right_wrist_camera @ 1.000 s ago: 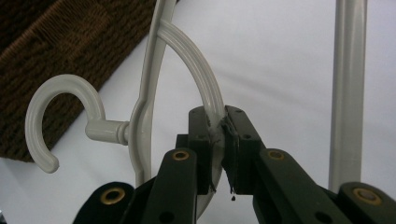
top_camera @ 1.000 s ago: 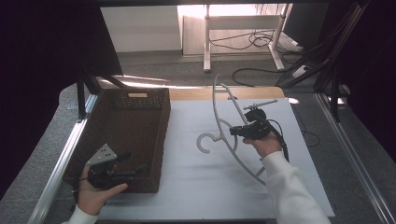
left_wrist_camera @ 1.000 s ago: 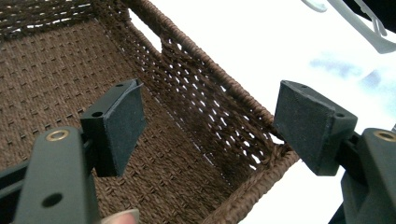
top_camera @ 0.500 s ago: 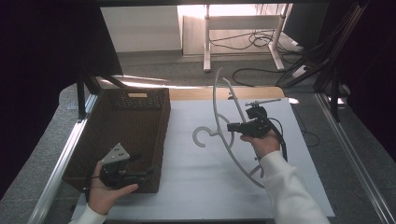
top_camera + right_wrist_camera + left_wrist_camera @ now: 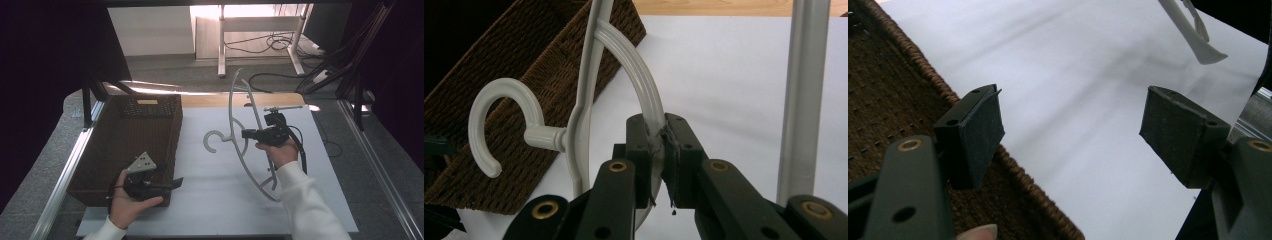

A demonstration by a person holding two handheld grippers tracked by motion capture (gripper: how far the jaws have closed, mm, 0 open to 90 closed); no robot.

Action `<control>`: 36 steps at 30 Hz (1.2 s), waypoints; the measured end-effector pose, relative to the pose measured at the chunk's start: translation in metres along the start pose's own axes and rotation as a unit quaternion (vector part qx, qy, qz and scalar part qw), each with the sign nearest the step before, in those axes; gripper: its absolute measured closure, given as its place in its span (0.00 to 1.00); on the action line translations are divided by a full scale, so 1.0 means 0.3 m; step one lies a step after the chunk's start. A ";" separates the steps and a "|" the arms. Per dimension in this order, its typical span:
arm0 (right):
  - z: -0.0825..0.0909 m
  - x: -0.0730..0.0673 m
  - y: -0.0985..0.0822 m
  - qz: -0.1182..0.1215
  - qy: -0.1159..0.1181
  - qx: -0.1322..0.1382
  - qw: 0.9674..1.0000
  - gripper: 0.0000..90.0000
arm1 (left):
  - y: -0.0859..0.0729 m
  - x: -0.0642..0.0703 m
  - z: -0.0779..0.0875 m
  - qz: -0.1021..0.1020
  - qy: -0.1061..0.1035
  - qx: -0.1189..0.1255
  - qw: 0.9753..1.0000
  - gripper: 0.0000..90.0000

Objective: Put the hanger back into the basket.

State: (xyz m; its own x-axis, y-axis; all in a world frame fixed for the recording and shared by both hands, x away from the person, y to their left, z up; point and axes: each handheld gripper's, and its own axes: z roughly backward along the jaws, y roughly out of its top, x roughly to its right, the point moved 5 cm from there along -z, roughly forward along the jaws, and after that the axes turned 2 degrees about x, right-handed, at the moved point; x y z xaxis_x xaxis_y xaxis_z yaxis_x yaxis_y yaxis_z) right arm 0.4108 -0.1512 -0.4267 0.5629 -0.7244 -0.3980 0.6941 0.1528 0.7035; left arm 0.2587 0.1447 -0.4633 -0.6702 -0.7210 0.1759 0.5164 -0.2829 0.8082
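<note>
We see the right gripper (image 5: 246,134) in the middle of the table, with its jaws pinching a thin curved bar of the white hanger (image 5: 239,135), and the hanger is lifted up off the white sheet (image 5: 210,200) with its hook (image 5: 499,122) pointing toward 9 o'clock, at the brown basket (image 5: 125,150). We see the left gripper (image 5: 176,183) down at about 7 o'clock, by the near corner of the basket, pointing toward 3 o'clock. Its jaws are spread wide apart with nothing between them, above the basket's edge and the white sheet.

Lab: framed table (image 5: 60,185), floor cables (image 5: 272,45), dark curtains (image 5: 45,55).
</note>
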 end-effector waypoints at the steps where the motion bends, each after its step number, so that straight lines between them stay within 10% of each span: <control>1: -0.002 -0.001 0.000 0.000 0.001 0.000 1.000 0.92 | 0.001 0.000 -0.002 0.000 0.000 -0.001 1.000 0.27; 19: 0.000 0.002 0.003 -0.022 0.027 0.024 0.999 0.93 | 0.059 0.062 -0.092 -0.004 -0.010 -0.004 1.000 0.28; 36: 0.021 0.022 0.007 -0.044 0.051 0.051 0.996 0.95 | 0.130 0.119 -0.274 0.057 -0.054 -0.014 0.997 0.30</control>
State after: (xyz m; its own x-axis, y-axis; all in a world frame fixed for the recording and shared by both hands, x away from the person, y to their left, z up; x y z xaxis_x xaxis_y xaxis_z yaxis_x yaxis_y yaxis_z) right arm 0.4132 -0.1600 -0.4241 0.5477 -0.6592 -0.5153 0.6966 0.0181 0.7173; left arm 0.2988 0.0558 -0.4718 -0.6588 -0.6776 0.3269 0.6066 -0.2213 0.7636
